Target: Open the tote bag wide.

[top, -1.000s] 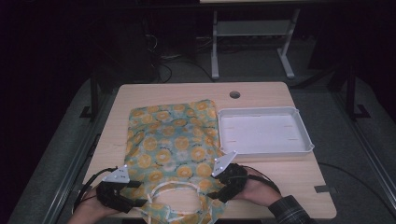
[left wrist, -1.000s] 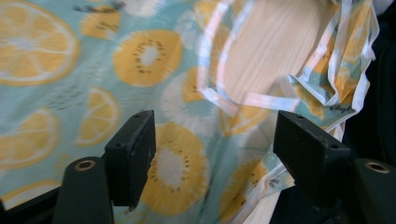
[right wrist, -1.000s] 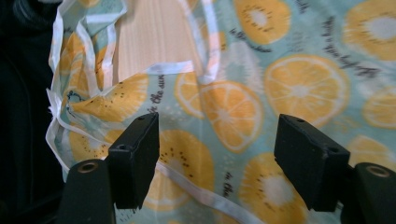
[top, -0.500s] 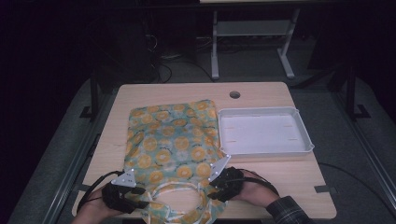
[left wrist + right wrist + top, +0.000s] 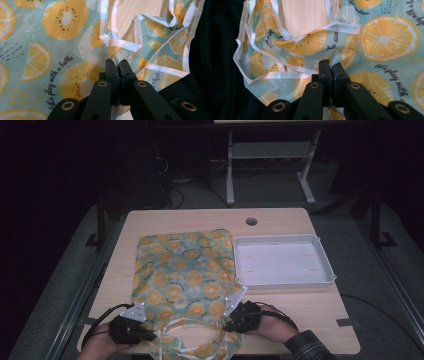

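A pale blue apron printed with orange slices (image 5: 182, 272) lies flat on the wooden table (image 5: 200, 220), its white-trimmed neck loop (image 5: 195, 337) at the near edge. My left gripper (image 5: 150, 336) is shut on the apron's near left edge, and in the left gripper view its jaws pinch the apron fabric (image 5: 37, 50) just below a white hem (image 5: 125, 45). My right gripper (image 5: 231, 324) is shut on the near right edge; in the right gripper view the apron cloth (image 5: 387, 37) bunches ahead of the closed jaws.
A white rectangular tray (image 5: 282, 260) sits to the right of the apron, close to its edge. A round cable hole (image 5: 251, 221) is at the table's far side. Metal frame legs (image 5: 230, 170) stand on the dark floor beyond.
Both grippers have slid toward the near edge of the table with the apron's lower corners in them, dragging the cloth nearer and bunching the neck loop.
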`<state>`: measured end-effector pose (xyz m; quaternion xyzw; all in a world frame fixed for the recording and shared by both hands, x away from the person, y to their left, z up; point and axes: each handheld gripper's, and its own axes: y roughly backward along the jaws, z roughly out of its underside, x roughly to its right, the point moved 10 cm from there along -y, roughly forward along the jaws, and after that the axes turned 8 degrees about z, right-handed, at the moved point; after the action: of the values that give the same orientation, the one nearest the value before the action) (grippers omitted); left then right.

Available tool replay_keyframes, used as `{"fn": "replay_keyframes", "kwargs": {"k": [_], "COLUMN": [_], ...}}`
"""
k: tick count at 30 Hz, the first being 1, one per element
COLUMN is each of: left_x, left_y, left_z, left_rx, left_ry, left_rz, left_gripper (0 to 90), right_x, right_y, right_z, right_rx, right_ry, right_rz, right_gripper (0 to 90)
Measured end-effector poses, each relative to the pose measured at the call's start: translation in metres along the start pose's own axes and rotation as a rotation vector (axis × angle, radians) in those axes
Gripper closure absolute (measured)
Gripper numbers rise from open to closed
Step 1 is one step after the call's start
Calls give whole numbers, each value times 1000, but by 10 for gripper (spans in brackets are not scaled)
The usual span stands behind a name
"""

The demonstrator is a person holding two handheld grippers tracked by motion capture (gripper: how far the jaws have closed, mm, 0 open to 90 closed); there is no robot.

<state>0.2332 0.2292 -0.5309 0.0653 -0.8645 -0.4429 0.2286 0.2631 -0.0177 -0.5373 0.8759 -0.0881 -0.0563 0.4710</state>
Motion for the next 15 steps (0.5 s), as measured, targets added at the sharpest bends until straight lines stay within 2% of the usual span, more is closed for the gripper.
{"fn": "replay_keyframes", "kwargs": {"k": [5, 8, 9, 11, 15], "left_x": [7, 11, 11, 11, 10], "left_y": [2, 12, 12, 19, 24], "left_z": [1, -7, -7, -13, -16], "left_rx": [7, 71, 71, 110, 133], "left_ry": [-5, -10, -10, -12, -20], "left_rz": [23, 38, 38, 42, 42], "left_gripper": [885, 883, 883, 883, 876], "right_x": [-5, -5, -5, -2, 4], "right_y": [2, 10, 10, 16, 22], "right_z": [1, -3, -3, -6, -9], "right_rx": [2, 35, 35, 60, 82], "right_ry": [5, -11, -11, -18, -29], "right_rz": [-12, -7, -7, 5, 14], "right_gripper": [878, 865, 865, 865, 833]}}
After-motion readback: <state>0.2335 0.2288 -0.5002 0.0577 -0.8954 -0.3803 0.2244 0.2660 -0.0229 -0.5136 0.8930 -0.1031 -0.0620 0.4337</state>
